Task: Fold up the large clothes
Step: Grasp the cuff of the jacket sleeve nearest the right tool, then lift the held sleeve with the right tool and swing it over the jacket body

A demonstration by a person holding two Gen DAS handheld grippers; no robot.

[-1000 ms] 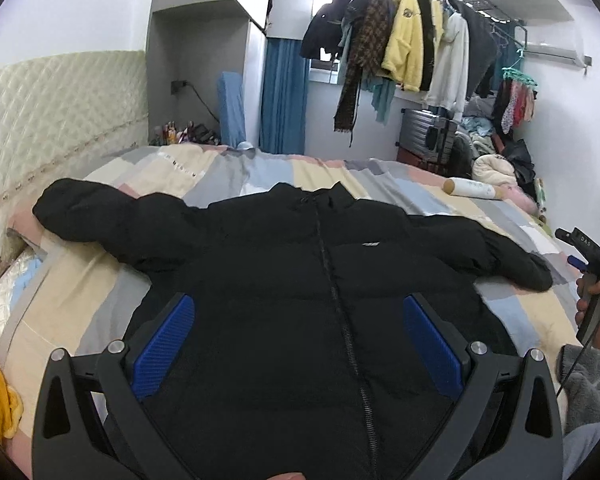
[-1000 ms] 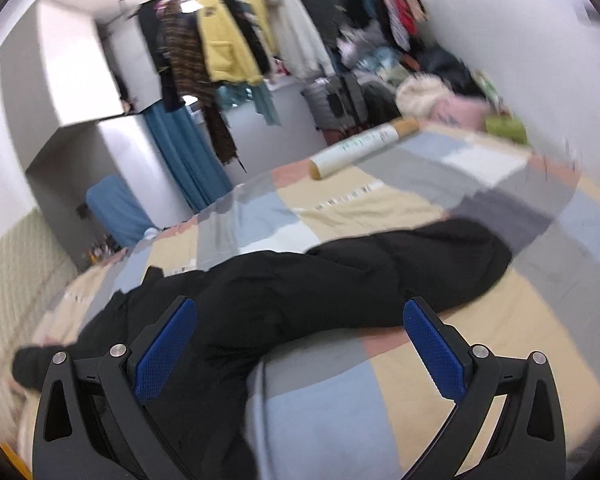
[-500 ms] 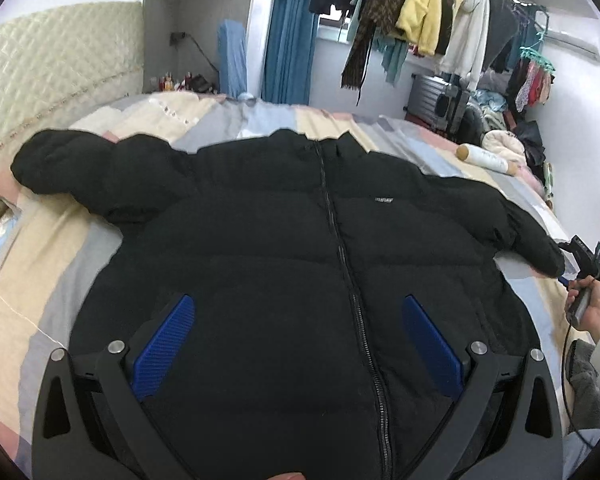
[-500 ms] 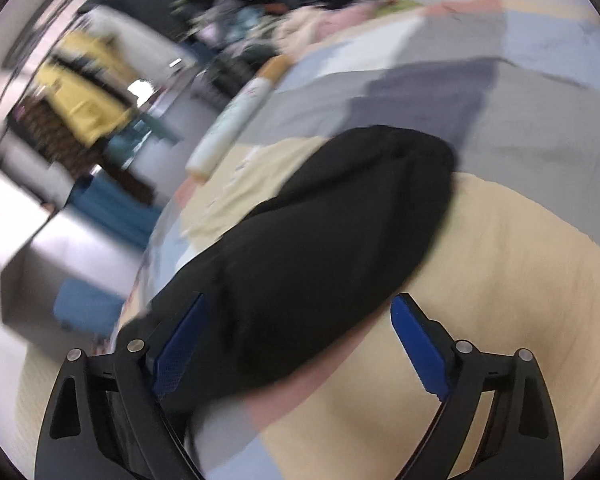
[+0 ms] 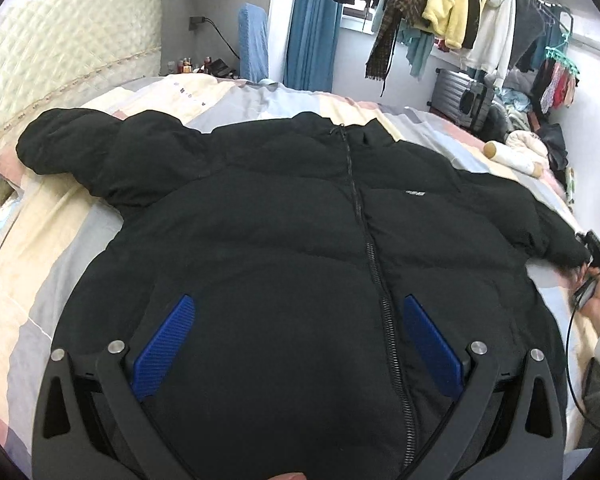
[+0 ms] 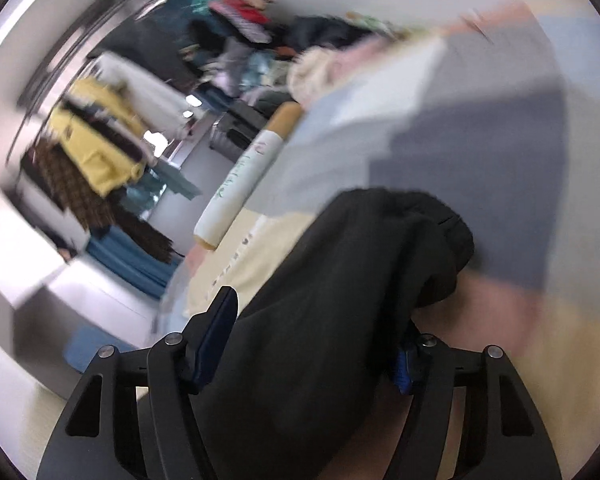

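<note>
Left wrist view: we are looking down over a black puffer jacket (image 5: 300,248) lying front-up and zipped on a bed (image 5: 32,240) with a patchwork cover, both sleeves spread out to the sides. The left tongs (image 5: 299,344) are hanging released over the lower front of the jacket, blue pads (image 5: 164,346) standing wide apart and pressing on nothing; we cannot tell whether they are brushing the fabric. At the far right edge, the right tongs (image 5: 594,258) are sitting at the cuff of the jacket's right-hand sleeve, held by a person's hand (image 5: 598,304). A quilted headboard (image 5: 60,52) is standing at the left, and clothes are hanging on a rack (image 5: 452,4) beyond the bed. A cream cylindrical bolster (image 5: 508,155) is lying near the bed's far corner.

Right wrist view: the picture is blurring and tilting. The right tongs (image 6: 312,344) are closing with the jacket's sleeve (image 6: 340,300) lying between the jaws; the fabric is filling the gap and hiding most of the right pad. We cannot tell whether the pads are gripping it yet. The cuff end is lying on the bed cover just ahead of the tongs. The bolster (image 6: 244,176) is showing beyond.
</note>
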